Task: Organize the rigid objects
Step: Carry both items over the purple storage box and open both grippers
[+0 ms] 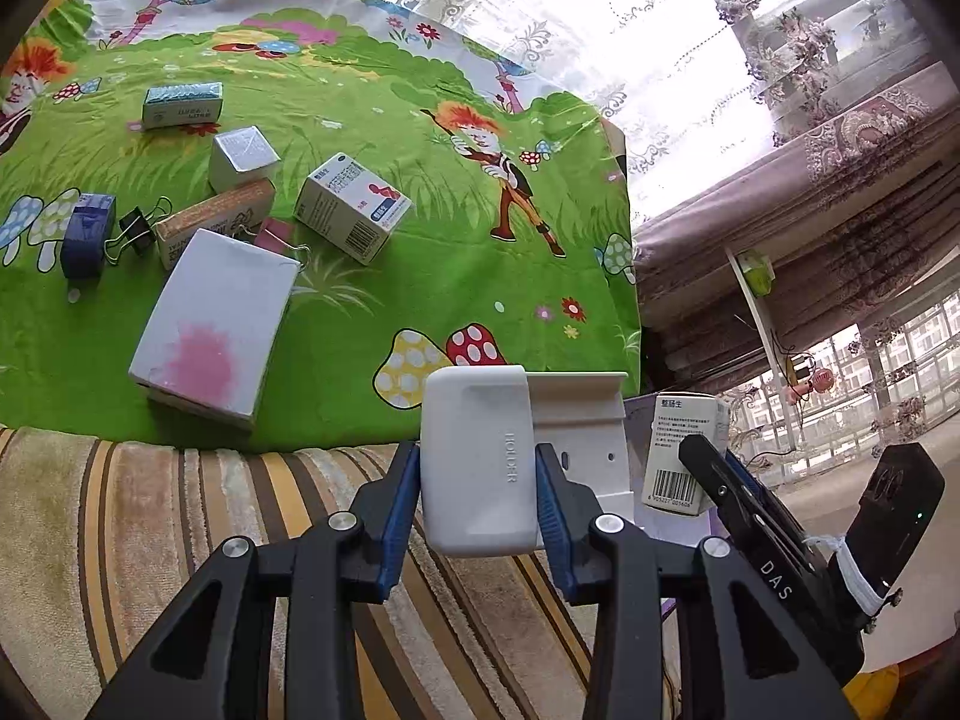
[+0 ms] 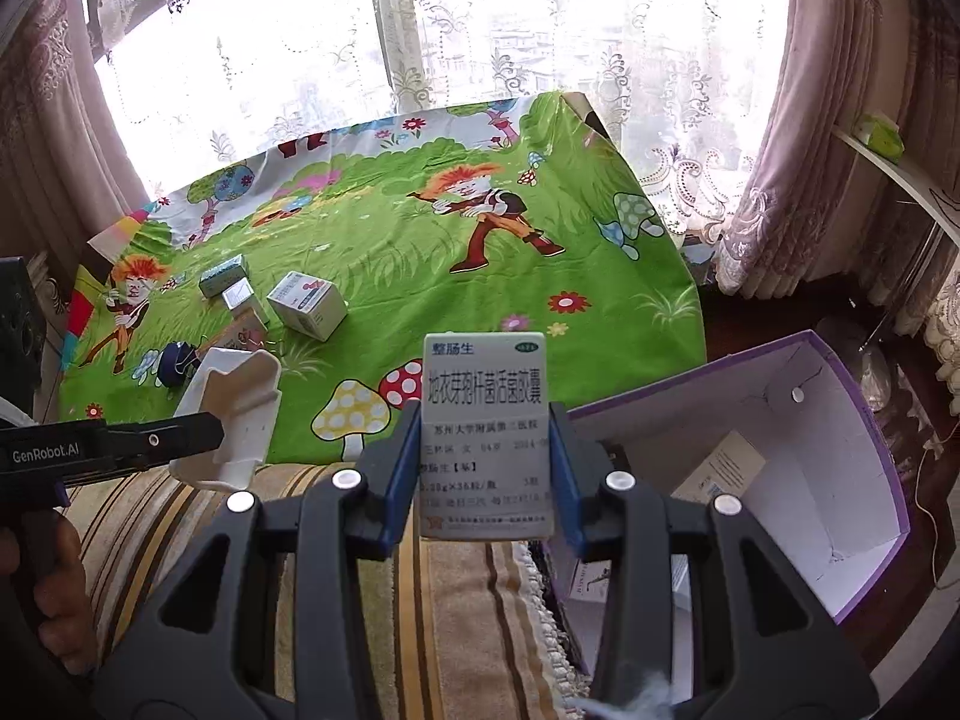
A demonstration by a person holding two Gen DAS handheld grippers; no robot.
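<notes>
My left gripper (image 1: 478,480) is shut on a white plastic holder (image 1: 477,456), held above the striped cloth near the table's front edge. From the right wrist view the same white holder (image 2: 231,414) shows at the left in that gripper. My right gripper (image 2: 485,474) is shut on a white medicine box (image 2: 485,432) with printed text, just left of the purple box (image 2: 780,450). That medicine box (image 1: 681,456) also shows at the right in the left wrist view. Several small boxes (image 1: 354,213) lie on the green cartoon cloth (image 1: 420,240), among them a large white box with a pink stain (image 1: 213,327).
The purple box stands open at the right, with a carton (image 2: 720,468) and papers inside. Two binder clips (image 1: 137,231) and a blue roll (image 1: 87,234) lie at the cloth's left. A striped cloth (image 1: 180,540) covers the front. Curtains (image 2: 810,120) and a window are behind.
</notes>
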